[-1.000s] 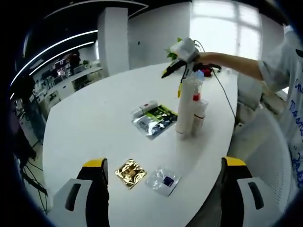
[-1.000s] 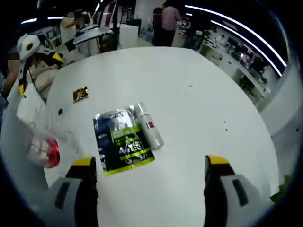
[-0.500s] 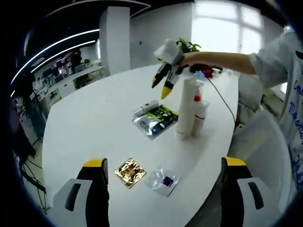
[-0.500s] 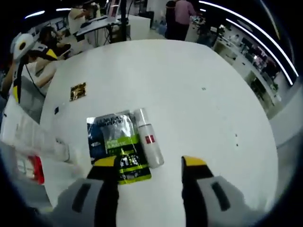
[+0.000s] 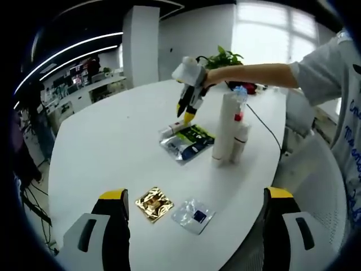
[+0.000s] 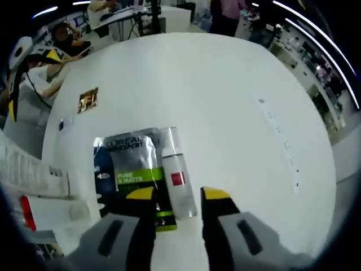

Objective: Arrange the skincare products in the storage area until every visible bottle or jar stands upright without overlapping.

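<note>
Right gripper [image 6: 176, 195] over lying white bottle [image 6: 177, 172] mid-bench, beside sachet [image 6: 134, 169]. Fingers part-closed, straddling bottle end, not yet gripping. Centre on body, avoid sachet, clamp, stand upright near tall tubes [image 5: 227, 127]. Left gripper [image 5: 194, 200] released, idle.

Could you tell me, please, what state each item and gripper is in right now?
Small white bottle: lying flat, between the right gripper's jaws.
Green pouch: lying flat beside it.
Tall white bottle: upright.
Gold packet: flat.
Clear packet: flat.
Right gripper: open.
Left gripper: open, empty.
</note>
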`<state>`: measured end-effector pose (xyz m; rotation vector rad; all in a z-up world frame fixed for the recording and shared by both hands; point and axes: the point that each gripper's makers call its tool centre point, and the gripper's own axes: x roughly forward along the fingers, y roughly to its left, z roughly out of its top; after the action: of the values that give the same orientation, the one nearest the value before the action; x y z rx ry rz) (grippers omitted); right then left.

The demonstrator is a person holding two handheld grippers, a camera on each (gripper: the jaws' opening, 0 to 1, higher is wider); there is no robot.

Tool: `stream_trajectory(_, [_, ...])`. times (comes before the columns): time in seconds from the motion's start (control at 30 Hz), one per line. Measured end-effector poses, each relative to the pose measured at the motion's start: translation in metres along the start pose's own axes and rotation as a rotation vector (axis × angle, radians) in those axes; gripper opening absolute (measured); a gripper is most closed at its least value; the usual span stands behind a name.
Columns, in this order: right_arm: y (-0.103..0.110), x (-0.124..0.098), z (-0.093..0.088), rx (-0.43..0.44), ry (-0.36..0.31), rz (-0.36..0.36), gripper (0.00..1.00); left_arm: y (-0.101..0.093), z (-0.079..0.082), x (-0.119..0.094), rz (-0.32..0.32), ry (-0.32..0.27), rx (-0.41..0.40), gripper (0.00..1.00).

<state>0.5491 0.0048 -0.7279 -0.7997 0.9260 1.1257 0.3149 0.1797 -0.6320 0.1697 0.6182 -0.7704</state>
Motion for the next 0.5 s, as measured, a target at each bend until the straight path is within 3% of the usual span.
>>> stream_trajectory(0.17, [0.002, 0.015, 0.001, -0.018, 0.034, 0.023, 0.27, 0.003, -0.002, 0.000, 0.009, 0.001, -0.015, 0.97])
stream_trajectory(0.5, [0.009, 0.024, 0.003, -0.032, 0.065, 0.074, 0.22, 0.005, -0.004, 0.002, 0.009, 0.006, -0.026, 0.97])
